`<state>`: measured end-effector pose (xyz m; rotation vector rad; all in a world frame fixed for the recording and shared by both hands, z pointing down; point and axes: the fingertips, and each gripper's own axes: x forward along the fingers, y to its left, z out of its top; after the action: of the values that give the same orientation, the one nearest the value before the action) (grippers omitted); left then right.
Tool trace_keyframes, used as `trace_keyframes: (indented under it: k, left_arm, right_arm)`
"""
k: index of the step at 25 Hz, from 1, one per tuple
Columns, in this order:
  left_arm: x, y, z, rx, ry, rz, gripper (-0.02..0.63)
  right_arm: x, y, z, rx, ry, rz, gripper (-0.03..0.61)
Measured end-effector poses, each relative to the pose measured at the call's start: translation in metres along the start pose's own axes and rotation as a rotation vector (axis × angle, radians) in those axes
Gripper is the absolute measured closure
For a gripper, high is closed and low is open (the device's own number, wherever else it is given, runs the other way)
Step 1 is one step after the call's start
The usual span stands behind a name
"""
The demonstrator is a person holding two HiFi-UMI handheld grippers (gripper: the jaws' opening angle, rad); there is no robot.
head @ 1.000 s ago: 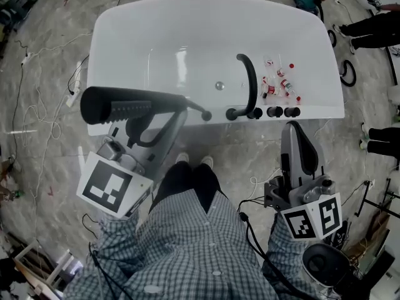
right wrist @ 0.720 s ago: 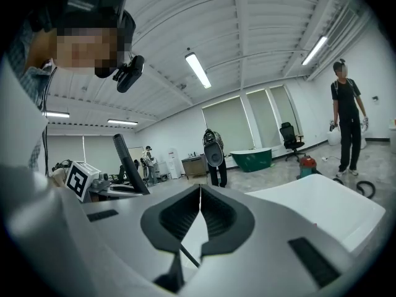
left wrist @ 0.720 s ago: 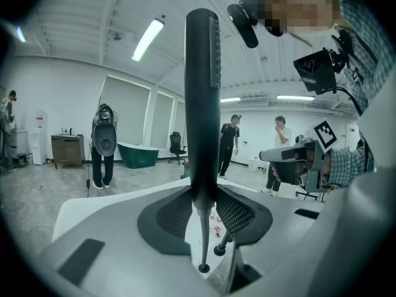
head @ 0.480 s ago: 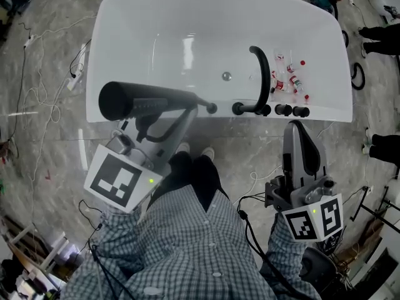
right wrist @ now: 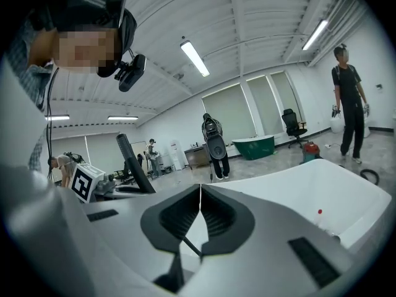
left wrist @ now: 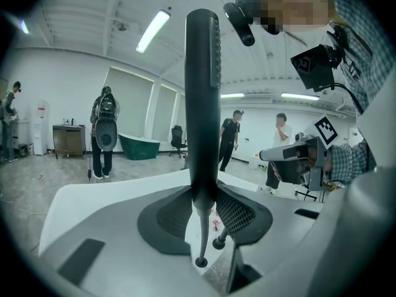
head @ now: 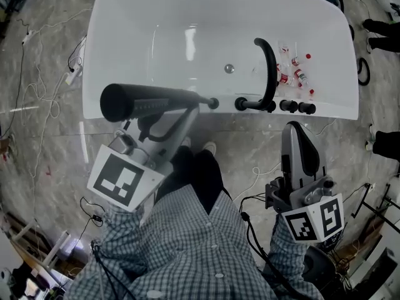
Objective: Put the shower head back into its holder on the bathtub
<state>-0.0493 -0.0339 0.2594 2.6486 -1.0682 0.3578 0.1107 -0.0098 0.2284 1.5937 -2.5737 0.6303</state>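
Note:
A long black shower head point(head: 147, 102) lies level over the near rim of the white bathtub point(head: 131, 36), and my left gripper point(head: 172, 112) is shut on its handle. The handle's thin tip point(head: 213, 103) ends a short gap left of the black holder socket point(head: 240, 104) on the rim. In the left gripper view the shower head point(left wrist: 203, 98) stands between the jaws of the left gripper point(left wrist: 204, 206), its tip over the rim. My right gripper point(head: 299, 131) hangs over the floor in front of the tub, shut on nothing, as the right gripper view shows point(right wrist: 200, 203).
A black arched faucet point(head: 267, 67) and two black knobs point(head: 297, 107) stand right of the holder socket. Small red-and-white bottles point(head: 294, 74) lie inside the tub at the right. Cables cross the floor at the left. People stand in the room behind.
My left gripper has carried the shower head slightly right and toward the tub rim. The right gripper has stayed where it was, still shut.

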Motion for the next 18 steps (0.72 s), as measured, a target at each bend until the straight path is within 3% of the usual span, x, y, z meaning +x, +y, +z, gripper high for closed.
trace_keyframes:
  k: [18]
  left_arm:
    - [0.025,0.002,-0.049,-0.011,0.046,-0.028,0.488]
  right_arm:
    - [0.009,-0.023,-0.04,0.043,0.032,-0.035,0.561]
